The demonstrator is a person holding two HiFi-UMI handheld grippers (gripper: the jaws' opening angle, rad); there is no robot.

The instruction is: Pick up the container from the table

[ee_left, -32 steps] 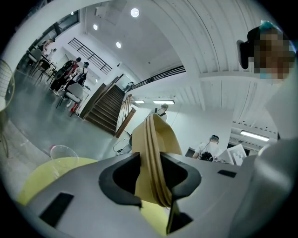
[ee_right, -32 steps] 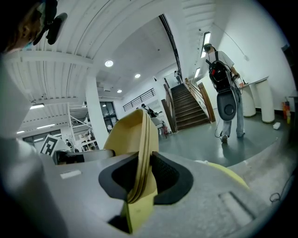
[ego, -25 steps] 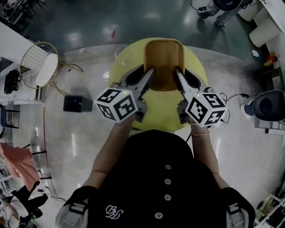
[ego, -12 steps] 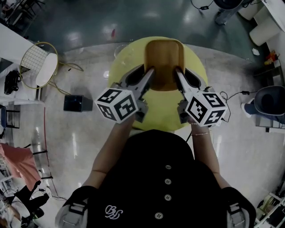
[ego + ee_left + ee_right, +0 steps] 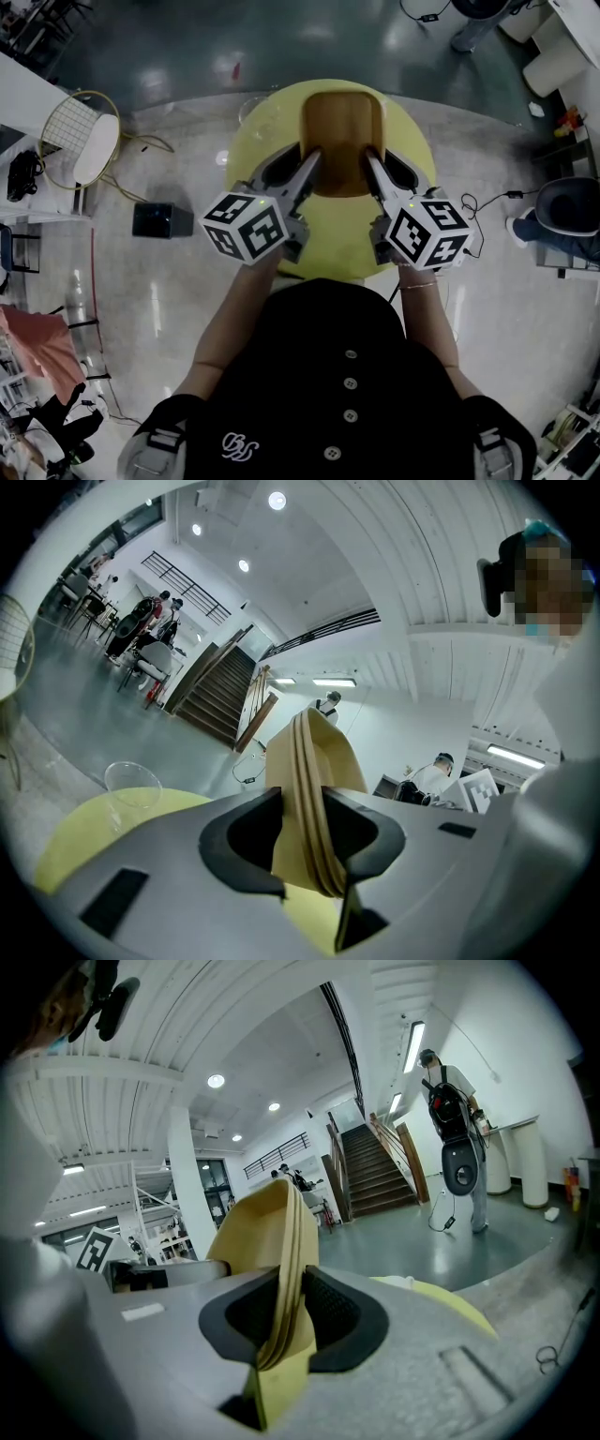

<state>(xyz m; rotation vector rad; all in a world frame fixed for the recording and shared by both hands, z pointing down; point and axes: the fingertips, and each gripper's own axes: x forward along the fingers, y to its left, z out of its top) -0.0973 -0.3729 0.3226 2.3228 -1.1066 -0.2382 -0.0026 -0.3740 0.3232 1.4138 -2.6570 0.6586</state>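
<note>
Container (image 5: 343,141) is seen at 12 o'clock in the head view, over the round yellow surface (image 5: 328,239). Whether it is already clear of the surface cannot be told.

Left gripper (image 5: 305,173): jaws are pinched on the container's side rim at its 7 o'clock. Right gripper (image 5: 373,169): jaws are pinched on the opposite rim at its 5 o'clock. In both gripper views the rim is seen clamped edge-on between the pads, and it looks layered, as if several nested pieces are held together.

Risks from here, as judged:
- Both pinches are placed at the near end, so the 12 o'clock end is left unsupported. A nose-down droop is likely on lift, and the rim could be levered out of the pads.
- Only thin rim is held. If the grippers are pulled apart or pushed together, the walls could be bowed and the grip lost.
- If the layers are separate pieces, an inner or outer one not fully caught could be shed during the lift.
- If one side is raised faster, the container could be twisted and any contents dumped; the contents cannot be seen.
- A clear cup (image 5: 251,105) stands on the surface at the container's 10 o'clock. It could be knocked off if the far end is swung that way.
</note>
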